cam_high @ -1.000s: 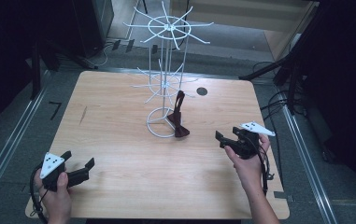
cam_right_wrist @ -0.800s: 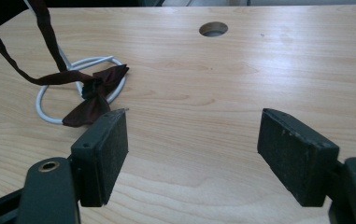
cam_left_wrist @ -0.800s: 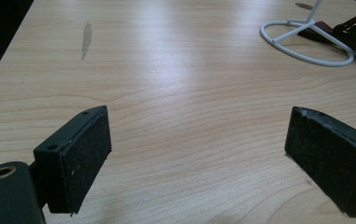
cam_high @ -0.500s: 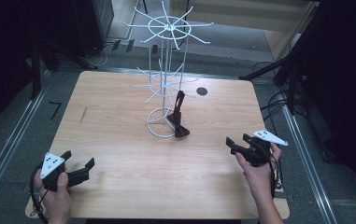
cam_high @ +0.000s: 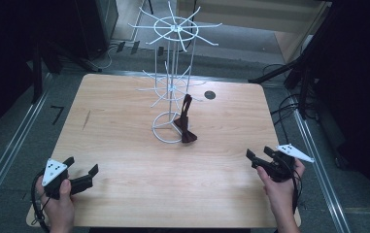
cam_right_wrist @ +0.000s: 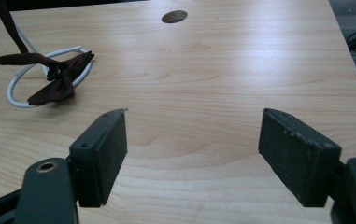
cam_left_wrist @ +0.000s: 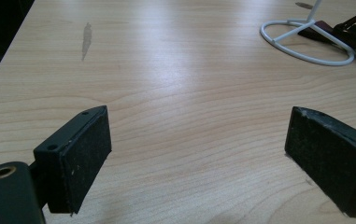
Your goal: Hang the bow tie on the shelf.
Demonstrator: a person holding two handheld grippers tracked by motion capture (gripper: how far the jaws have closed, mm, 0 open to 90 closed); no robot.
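Note:
A white wire display stand (cam_high: 173, 92) rises from a ring base (cam_high: 167, 127) at the middle of the wooden table (cam_high: 124, 145). A dark red bow tie (cam_high: 186, 130) lies at the ring's right side, its strap running up to a lower arm of the stand. My left gripper (cam_high: 82, 165) rests open near the front left corner, with bare wood between its pads (cam_left_wrist: 84, 154). My right gripper (cam_high: 259, 152) is open near the front right edge. Its jaws have just been opening slightly with nothing between them. The bow tie (cam_right_wrist: 59, 79) lies ahead of it to the left.
A round cable hole (cam_high: 210, 95) sits in the tabletop behind the stand to the right. A dark streak (cam_high: 85, 120) marks the wood at the left. Metal rails and cables run along the floor on both sides of the table.
My right gripper has drawn back toward the front right edge of the table, away from the stand. The left gripper, the stand and the bow tie have not moved.

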